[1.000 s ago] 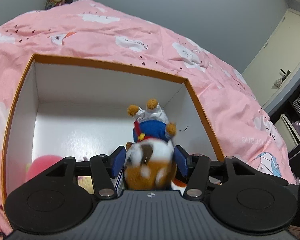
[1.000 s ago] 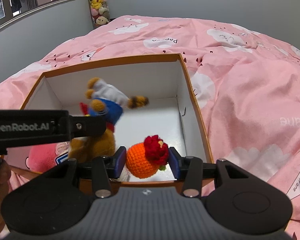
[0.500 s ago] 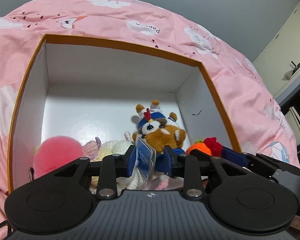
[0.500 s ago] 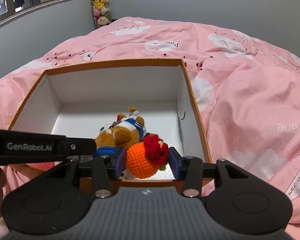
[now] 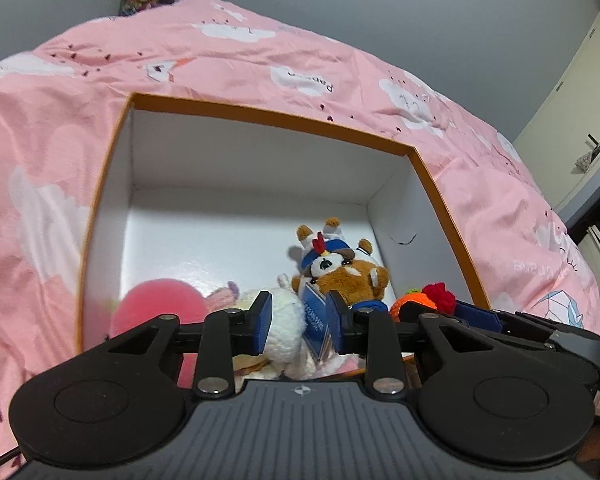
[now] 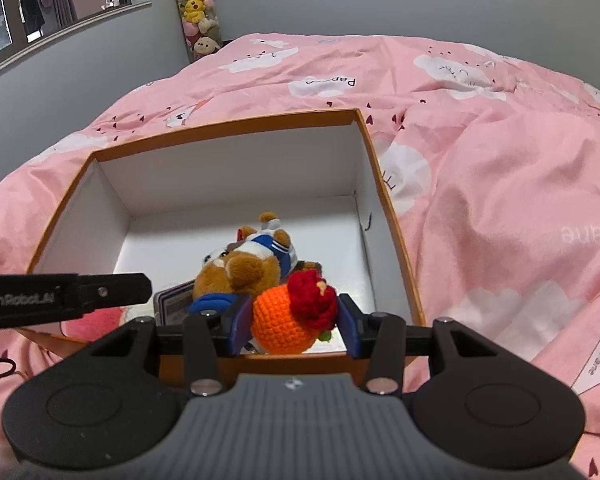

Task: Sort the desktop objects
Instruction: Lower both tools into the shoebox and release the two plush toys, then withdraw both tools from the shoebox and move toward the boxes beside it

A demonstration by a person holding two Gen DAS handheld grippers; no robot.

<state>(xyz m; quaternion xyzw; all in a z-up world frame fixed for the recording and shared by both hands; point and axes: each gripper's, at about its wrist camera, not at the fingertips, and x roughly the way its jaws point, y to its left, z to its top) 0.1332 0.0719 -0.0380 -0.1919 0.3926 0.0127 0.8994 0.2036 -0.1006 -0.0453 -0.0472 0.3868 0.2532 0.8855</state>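
Right tool (image 6: pixel 294 326) is clamped on the orange crochet ball (image 6: pixel 284 326) with its red tuft, held over the near wall of the orange-rimmed box (image 6: pixel 228 126); left tool (image 5: pixel 298 324) stands apart, pads gripping nothing. Only the left view shows the pink plush (image 5: pixel 156 306) and cream plush (image 5: pixel 286 318) low in the box; both show the brown plush dog (image 6: pixel 240 270) lying inside. Only the right view catches the window (image 6: pixel 56 0); pink bed (image 6: pixel 500 180) all around.
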